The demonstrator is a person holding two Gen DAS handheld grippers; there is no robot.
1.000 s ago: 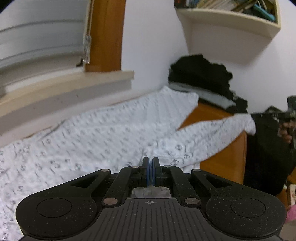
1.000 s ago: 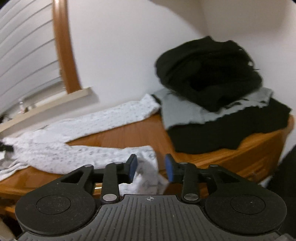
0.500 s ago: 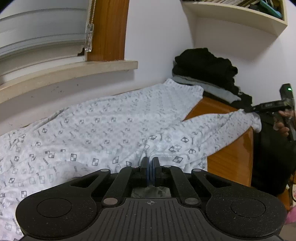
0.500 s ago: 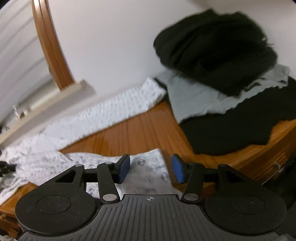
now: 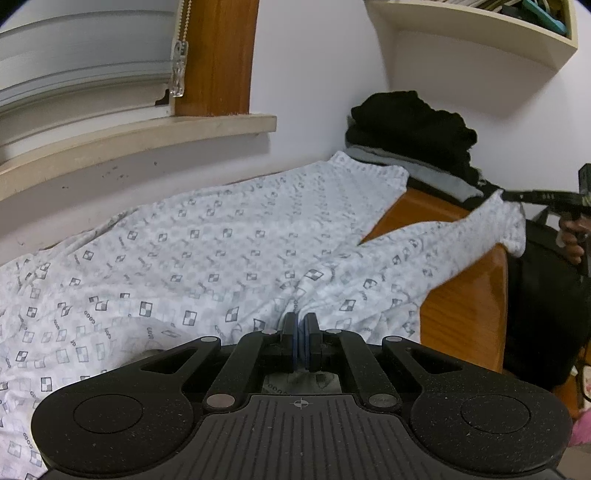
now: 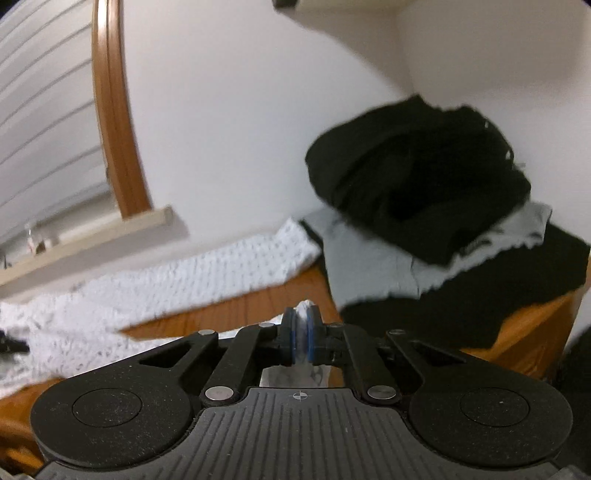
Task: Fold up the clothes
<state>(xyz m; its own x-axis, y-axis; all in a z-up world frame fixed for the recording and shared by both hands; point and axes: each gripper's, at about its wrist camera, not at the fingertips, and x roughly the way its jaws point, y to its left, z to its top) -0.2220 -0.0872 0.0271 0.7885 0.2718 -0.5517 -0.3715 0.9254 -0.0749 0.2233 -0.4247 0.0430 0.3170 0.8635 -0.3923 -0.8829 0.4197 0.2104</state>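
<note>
The garment (image 5: 229,251), a white piece printed with small checked squares, lies spread over the wooden table (image 5: 461,306) directly ahead of both grippers you hold. Nearest your left hand, the left gripper (image 5: 300,334) has its blue pads pressed together on a bunched fold at the garment's near edge, and cloth shows under the pads as well. From there the fabric runs away toward the wall, splitting into two long sections with bare wood between them. At your right hand, the right gripper (image 6: 301,332) is closed too, a tuft of white fabric pinched between its pads and poking out above them; from the left camera you see that gripper at the far right, gripping the tip of the nearer section just off the table's corner. Beyond the garment's far end, a pile of black and grey clothes (image 6: 424,221) sits on the table against the wall. A windowsill (image 5: 147,136) runs along the left, and a shelf (image 5: 480,33) hangs above.
</note>
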